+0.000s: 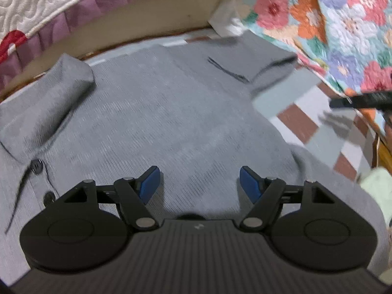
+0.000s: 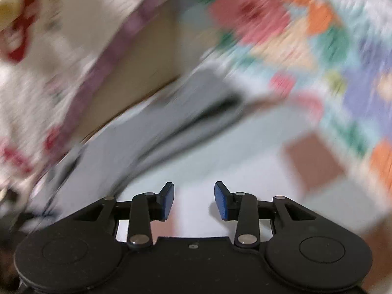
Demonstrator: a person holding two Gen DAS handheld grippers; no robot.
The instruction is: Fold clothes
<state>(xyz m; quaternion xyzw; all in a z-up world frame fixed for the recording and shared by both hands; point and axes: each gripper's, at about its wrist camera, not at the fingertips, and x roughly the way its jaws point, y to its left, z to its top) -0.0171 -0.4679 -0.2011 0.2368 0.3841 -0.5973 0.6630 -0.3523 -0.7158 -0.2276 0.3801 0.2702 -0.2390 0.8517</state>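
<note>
A grey knitted shirt (image 1: 156, 112) with dark buttons (image 1: 36, 165) lies flat on the checked sheet, both sleeves folded in over its body. In the left wrist view my left gripper (image 1: 199, 183) hovers over the shirt's lower part, open, with nothing between its blue pads. The right gripper's black tip (image 1: 362, 100) shows at the right edge of that view, off the shirt. The right wrist view is blurred: the right gripper (image 2: 194, 202) is open and empty above the sheet, with the grey shirt (image 2: 152, 137) to its left.
The checked sheet (image 1: 301, 107) in pale green, white and brown lies under the shirt. A flowered quilt (image 1: 343, 24) is heaped at the back right. A white quilted cover with a purple frill (image 1: 73, 17) hangs along the back left. A pale green cloth (image 1: 377, 186) sits at the right edge.
</note>
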